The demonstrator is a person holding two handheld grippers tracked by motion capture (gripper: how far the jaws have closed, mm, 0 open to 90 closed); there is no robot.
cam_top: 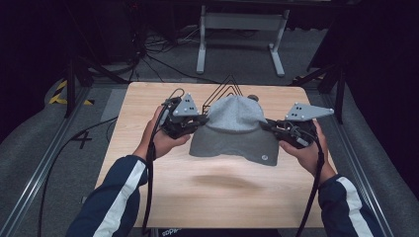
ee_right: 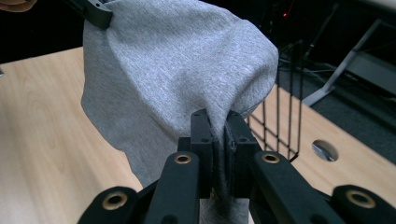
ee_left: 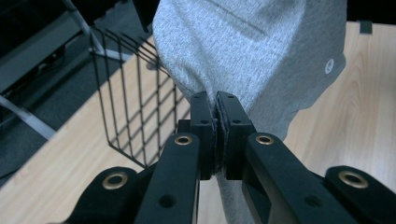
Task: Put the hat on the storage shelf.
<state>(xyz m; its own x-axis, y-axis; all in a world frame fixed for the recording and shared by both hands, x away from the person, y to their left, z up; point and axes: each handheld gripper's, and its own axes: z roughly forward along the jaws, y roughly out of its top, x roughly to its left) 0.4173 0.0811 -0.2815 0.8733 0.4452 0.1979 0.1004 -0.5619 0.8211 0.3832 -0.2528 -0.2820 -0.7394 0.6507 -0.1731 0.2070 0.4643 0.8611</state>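
Left gripper (cam_top: 200, 119) and right gripper (cam_top: 271, 127) each clamped on grey garment (cam_top: 236, 129), held above table (cam_top: 163, 197). Keep tension even (avoid sagging) if moving toward wire basket (ee_left: 135, 107).

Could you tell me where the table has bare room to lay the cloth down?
The table is bare across the whole near half, between the two sleeves, and along its left and right edges. It is crowded at the far middle, where the wire basket stands behind the cloth, which the left gripper and right gripper hold up.
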